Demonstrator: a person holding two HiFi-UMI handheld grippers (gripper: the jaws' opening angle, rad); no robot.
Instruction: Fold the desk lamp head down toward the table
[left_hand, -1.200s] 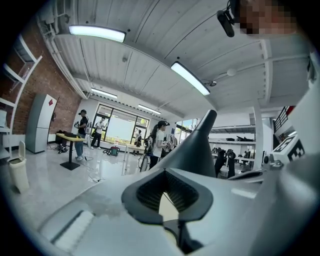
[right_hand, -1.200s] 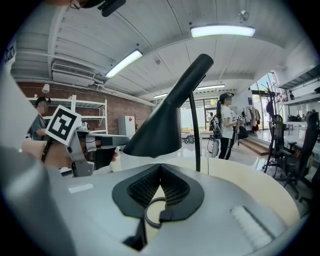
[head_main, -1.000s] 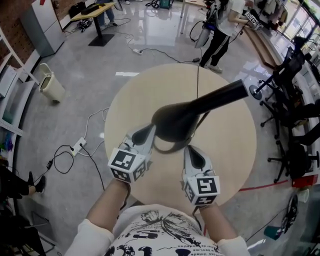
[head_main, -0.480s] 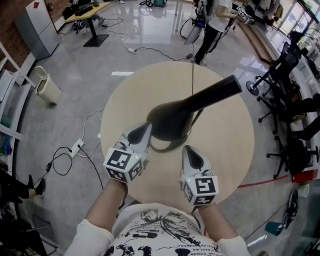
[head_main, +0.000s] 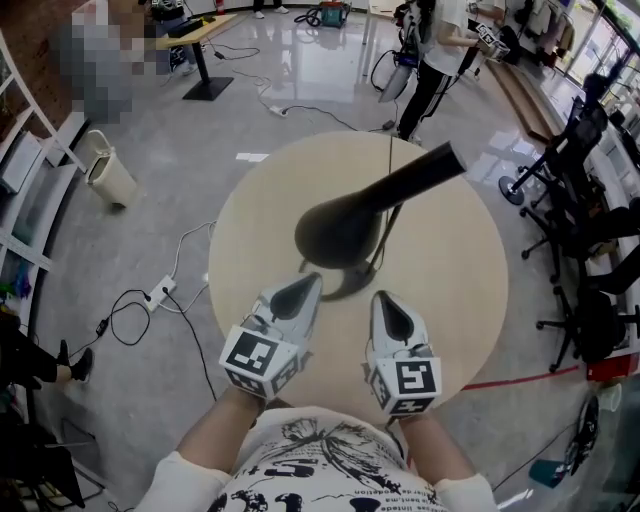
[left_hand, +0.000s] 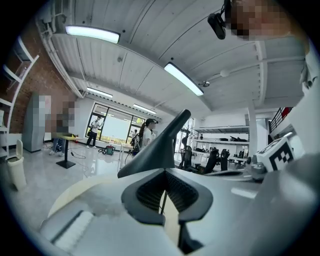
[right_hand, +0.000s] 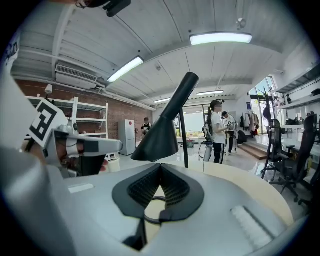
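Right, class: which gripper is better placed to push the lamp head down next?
Probably the left gripper: in the head view its tip sits nearer the lamp head, which looms straight above its closed jaws in its own view. The right gripper sits farther back, off to the side.

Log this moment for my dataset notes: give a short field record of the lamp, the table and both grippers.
object: black desk lamp with cone-shaped head
support: round beige table, lamp standing on it
head position: raised above the table, not yet folded down
left gripper: jaws together, empty, not touching the lamp head
right gripper: jaws together, empty, not touching the lamp head
background: person standing beyond the table
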